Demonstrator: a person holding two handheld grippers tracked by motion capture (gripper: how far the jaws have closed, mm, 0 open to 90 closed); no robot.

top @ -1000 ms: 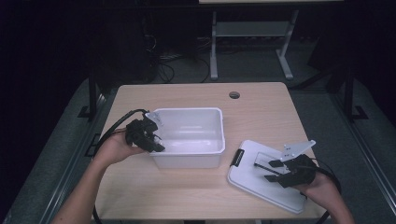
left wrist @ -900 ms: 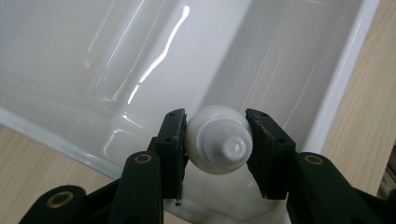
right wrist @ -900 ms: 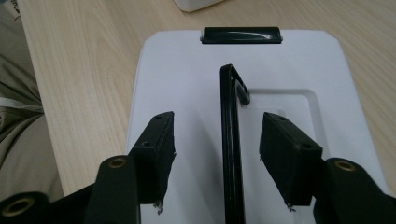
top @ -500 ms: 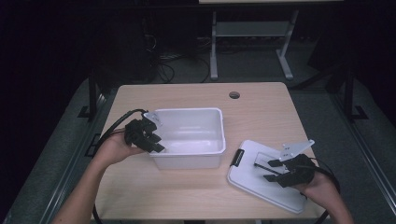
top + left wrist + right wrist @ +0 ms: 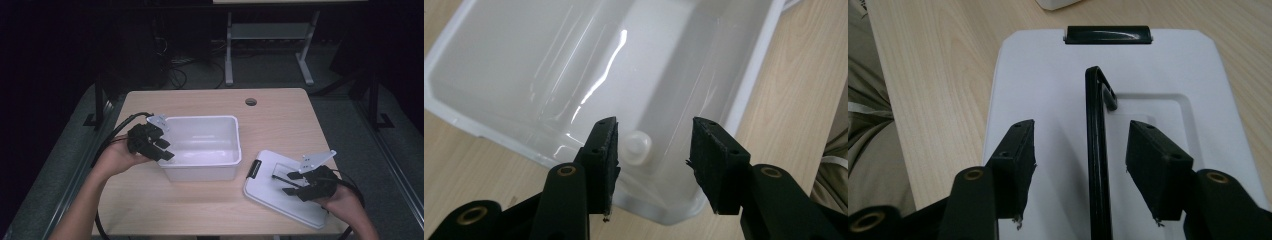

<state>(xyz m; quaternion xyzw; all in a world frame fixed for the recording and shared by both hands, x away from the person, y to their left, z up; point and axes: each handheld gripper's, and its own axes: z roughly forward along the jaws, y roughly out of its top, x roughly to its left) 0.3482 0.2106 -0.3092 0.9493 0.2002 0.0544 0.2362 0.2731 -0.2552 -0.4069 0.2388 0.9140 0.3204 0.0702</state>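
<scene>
On the tabletop [image 5: 210,210], high view: a white plastic bin [image 5: 200,147] is sitting left of centre, with its lid [image 5: 285,192] lying flat and apart to the right, near the front edge. The left tool [image 5: 162,145] is hovering at the bin's left wall. The right tool [image 5: 290,182] is sitting over the lid.

Left gripper view: the left tool [image 5: 651,155] is pointing down into the bin [image 5: 549,65], standing open after just widening, with nothing pinched. One jaw is showing over the bin's inside and the other over the rim; whether either is touching the wall cannot be told. A small pale round piece [image 5: 636,147] is lying on the bin floor between them. The bin is looking thin-walled, glossy and empty, so probably light, flexing a bit and sliding easily on the wood. The best hold is looking like the rolled rim at a side wall.

Right gripper view: the right tool [image 5: 1080,165] is standing open, straddling the lid's raised black handle [image 5: 1096,150] with clear gaps on both sides, so not yet gripping. A black latch [image 5: 1108,35] is sitting at the lid's [image 5: 1043,80] far edge. The lid is looking flat, stiff, smooth and light. Its handle is the obvious pinch point; the bar is thin, so it may be swinging once lifted.
</scene>
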